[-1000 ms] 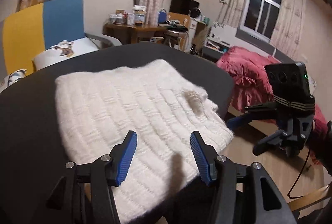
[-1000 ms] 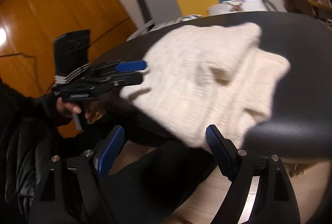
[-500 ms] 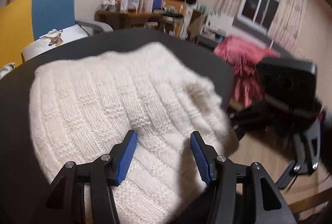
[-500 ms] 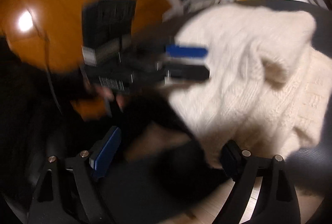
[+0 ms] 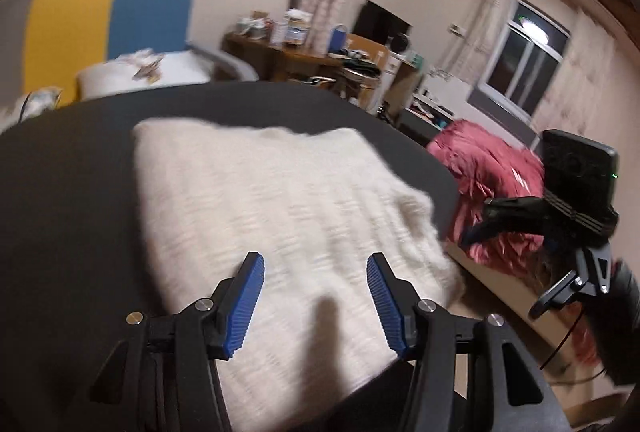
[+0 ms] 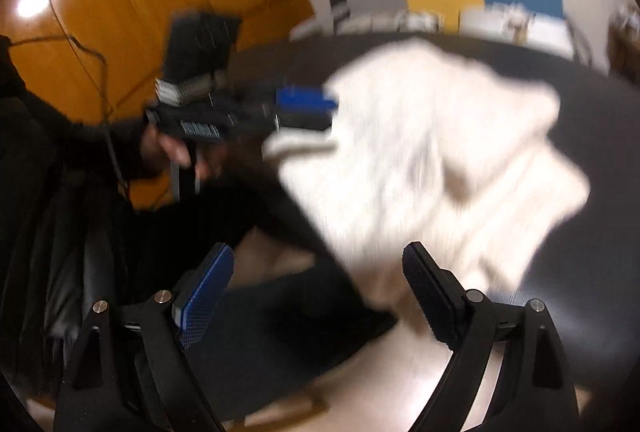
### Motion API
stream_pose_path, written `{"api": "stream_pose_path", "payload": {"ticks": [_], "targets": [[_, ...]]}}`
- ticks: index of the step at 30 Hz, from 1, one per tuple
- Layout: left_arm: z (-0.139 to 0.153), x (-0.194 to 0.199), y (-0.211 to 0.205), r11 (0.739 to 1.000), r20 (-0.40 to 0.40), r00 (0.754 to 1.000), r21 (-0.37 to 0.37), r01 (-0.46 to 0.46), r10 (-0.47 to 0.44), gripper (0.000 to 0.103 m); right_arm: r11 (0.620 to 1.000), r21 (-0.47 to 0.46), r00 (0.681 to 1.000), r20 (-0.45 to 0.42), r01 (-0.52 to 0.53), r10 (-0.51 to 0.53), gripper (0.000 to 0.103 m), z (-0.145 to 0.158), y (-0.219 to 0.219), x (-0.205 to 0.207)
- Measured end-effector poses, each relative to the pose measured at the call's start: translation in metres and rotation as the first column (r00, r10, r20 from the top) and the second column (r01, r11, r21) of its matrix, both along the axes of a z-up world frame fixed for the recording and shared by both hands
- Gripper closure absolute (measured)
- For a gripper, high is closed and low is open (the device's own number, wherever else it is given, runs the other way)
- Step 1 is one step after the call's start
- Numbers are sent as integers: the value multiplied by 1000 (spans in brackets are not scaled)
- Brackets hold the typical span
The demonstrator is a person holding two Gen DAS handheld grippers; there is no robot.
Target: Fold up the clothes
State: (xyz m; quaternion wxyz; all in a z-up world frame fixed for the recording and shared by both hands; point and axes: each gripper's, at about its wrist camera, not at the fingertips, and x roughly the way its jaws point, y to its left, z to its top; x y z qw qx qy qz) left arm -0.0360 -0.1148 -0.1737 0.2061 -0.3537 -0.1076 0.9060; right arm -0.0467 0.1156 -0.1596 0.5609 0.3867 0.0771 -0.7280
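A cream-white chunky-knit sweater (image 5: 280, 216) lies folded, roughly rectangular, across the frame's centre, its near edge overhanging.

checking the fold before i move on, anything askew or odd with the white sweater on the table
The white sweater is folded unevenly: in the right wrist view its layers lie offset with a rumpled pocket between them, and its near corner overhangs the dark table edge. The blur hides finer detail.

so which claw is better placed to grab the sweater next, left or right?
Probably left. The left claw hangs open right over the white sweater near its front edge on the black table. The right claw is also open but mostly off the table's edge.
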Motion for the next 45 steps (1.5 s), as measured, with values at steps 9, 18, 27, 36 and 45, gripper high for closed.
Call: {"api": "stream_pose_path", "payload": {"ticks": [9,18,27,36,45], "targets": [[-10,-1,2,999,56,998,-45,20,-17,48,999,39,998,51,21,-23,13,-40,-24,-15],[-19,1,0,998,79,997,-67,19,-14,48,998,2,982,-181,59,-57,13,29,-52,-26],[19,-22,-33,999,-14,999,30,-44,44,48,993,74,994,-79,87,-81,13,-1,-56,-73],[2,-107,-21,987,106,987,-116,-109,121,47,976,181,976,-200,125,-88,13,21,-105,-102],[13,-92,-81,972,171,974,154,-178,152,46,979,31,978,53,202,-203,3,16,-73,-119]]}}
